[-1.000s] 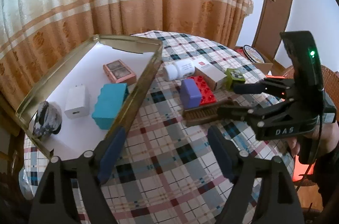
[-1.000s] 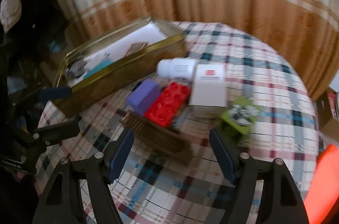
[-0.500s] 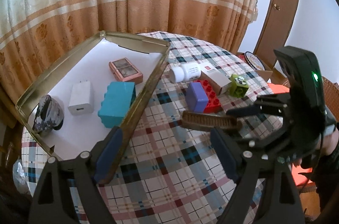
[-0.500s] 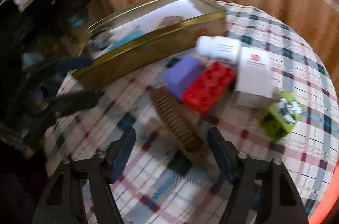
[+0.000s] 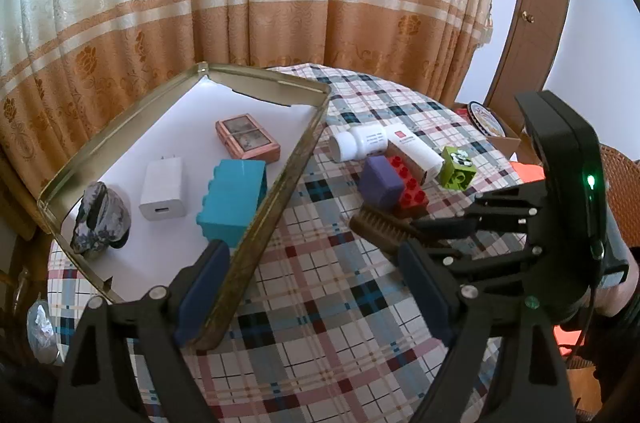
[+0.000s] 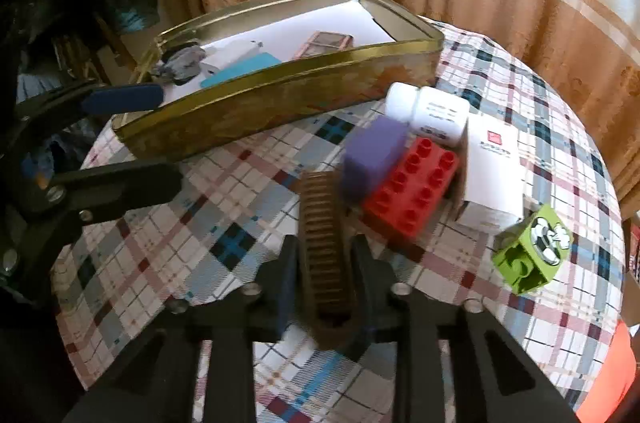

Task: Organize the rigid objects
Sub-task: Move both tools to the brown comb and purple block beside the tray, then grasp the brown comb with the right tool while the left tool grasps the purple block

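A gold tin tray (image 5: 304, 147) lined with white paper holds a rock (image 5: 100, 219), a white charger (image 5: 163, 189), a teal block (image 5: 234, 201) and a pink case (image 5: 247, 139). On the plaid cloth lie a purple block (image 6: 374, 155), a red brick (image 6: 412, 193), a white bottle (image 6: 430, 113), a white box (image 6: 494, 175) and a green cube (image 6: 532, 253). My right gripper (image 6: 325, 263) is shut on a brown brush (image 6: 322, 239), also seen in the left wrist view (image 5: 384, 227). My left gripper (image 5: 316, 287) is open and empty beside the tray's near corner.
The round table (image 5: 320, 323) drops off at its edges, with curtains (image 5: 280, 3) behind. A wooden door (image 5: 528, 23) stands at the right. An orange item (image 6: 612, 379) lies past the table's right edge.
My right gripper has closed on the brown brush, which now lies along its fingers. The left gripper has pulled back and risen a little, still open.
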Motion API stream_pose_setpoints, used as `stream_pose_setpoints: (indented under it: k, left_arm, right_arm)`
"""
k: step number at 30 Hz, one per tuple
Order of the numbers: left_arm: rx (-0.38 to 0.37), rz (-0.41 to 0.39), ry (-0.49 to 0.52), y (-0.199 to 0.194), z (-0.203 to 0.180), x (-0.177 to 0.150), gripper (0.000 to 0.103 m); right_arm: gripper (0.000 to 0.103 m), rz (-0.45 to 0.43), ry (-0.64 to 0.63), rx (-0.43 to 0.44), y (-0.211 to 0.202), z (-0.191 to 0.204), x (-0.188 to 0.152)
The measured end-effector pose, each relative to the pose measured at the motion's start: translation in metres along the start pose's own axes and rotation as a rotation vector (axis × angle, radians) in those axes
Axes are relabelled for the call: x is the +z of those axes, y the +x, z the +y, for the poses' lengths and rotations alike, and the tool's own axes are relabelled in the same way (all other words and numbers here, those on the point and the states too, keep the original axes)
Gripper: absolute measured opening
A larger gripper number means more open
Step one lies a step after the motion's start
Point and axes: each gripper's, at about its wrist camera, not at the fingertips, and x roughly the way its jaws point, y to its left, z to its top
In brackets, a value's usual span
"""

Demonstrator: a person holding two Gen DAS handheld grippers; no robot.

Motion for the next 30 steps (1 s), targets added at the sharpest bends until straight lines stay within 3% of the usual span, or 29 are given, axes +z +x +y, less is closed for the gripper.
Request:
stream_pose_setpoints:
  k: [6,9,20,30]
  left_arm:
    - [0.001,-0.014,0.002,-0.003,0.000,0.003,0.088]
    - [0.003,-0.020,-0.002,-0.005,0.001,0.005,0.088]
    - [0.010,-0.037,0.039,0.004,-0.016,0.016,0.088]
    - [-0.007,-0.024,0.086,0.032,-0.040,0.023,0.084]
  right_arm:
    - [0.027,-0.068,0.017,0.006,-0.007,0.006,-0.006]
    - [0.027,-0.145,0.037,0.003,-0.021,0.007,-0.008]
    - [0.027,-0.328,0.190,-0.093,-0.054,-0.018,-0.006]
    - [0.027,-0.317,0.348,-0.242,-0.053,-0.052,-0.006]
